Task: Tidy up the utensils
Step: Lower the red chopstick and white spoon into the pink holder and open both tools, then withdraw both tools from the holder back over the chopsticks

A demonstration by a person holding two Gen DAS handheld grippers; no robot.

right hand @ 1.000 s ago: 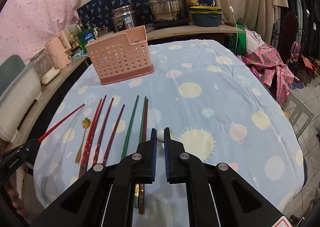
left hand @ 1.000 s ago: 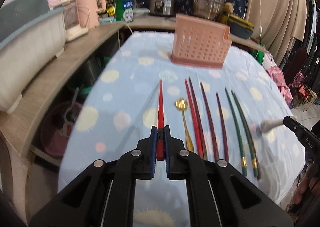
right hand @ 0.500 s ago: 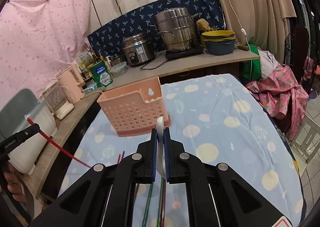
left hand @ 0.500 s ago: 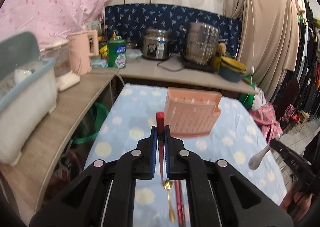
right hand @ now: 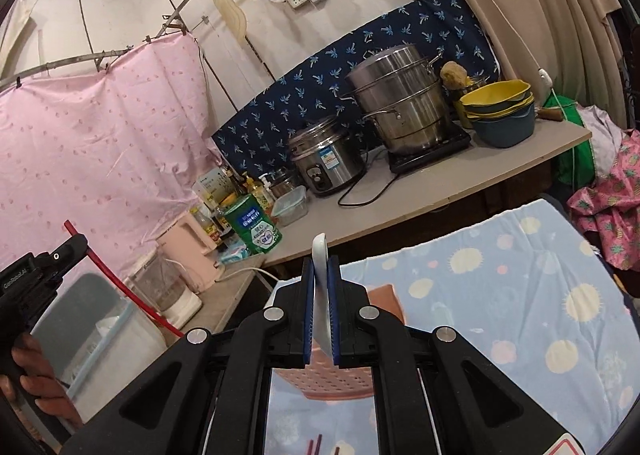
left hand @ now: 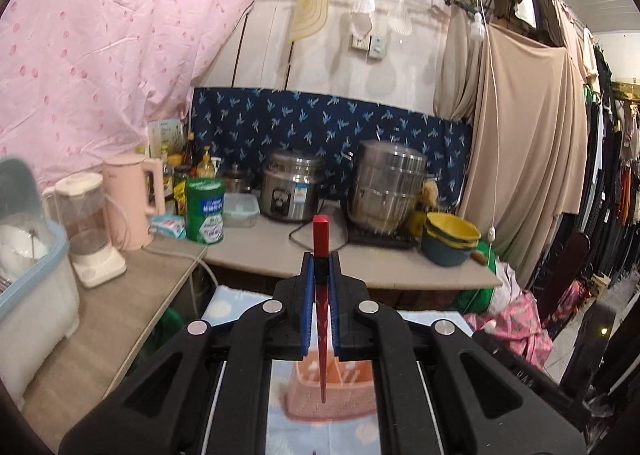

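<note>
A red chopstick (left hand: 321, 251) stands upright between the closed fingers of the left gripper (left hand: 321, 275), its square butt above the pads and its thin tip hanging over the pink perforated utensil basket (left hand: 332, 395) on the table below. The right gripper (right hand: 321, 283) is closed on a white spoon (right hand: 322, 295), whose rounded handle end rises just above the blue pads; the basket (right hand: 324, 379) shows under its jaws too.

The black frame of each gripper blocks most of the basket in its own view, so how close either utensil is to a compartment cannot be told.

Only the right wrist view shows the other tool from the side: the left gripper (right hand: 78, 245) at the far left, in a person's hand (right hand: 34, 375), with the chopstick (right hand: 124, 291) slanting down from it. That view also catches the ends of dark red chopsticks (right hand: 316, 449) lying on the cloth at the bottom edge.

The table wears a pale blue cloth with yellow and pink dots (right hand: 520, 295). Behind it runs an L-shaped counter (left hand: 256, 251) carrying a rice cooker (left hand: 294, 195), a stacked steel steamer (left hand: 386, 191), stacked yellow and blue bowls (left hand: 450, 243), a green tin (left hand: 205, 211), a pink kettle (left hand: 134, 203), a blender (left hand: 86, 227) and a lidded dish rack (left hand: 28, 275). A navy patterned cloth (left hand: 320, 131) backs the counter, a pink sheet (left hand: 112, 55) hangs at left, and a beige curtain (left hand: 524, 127) hangs at right.
</note>
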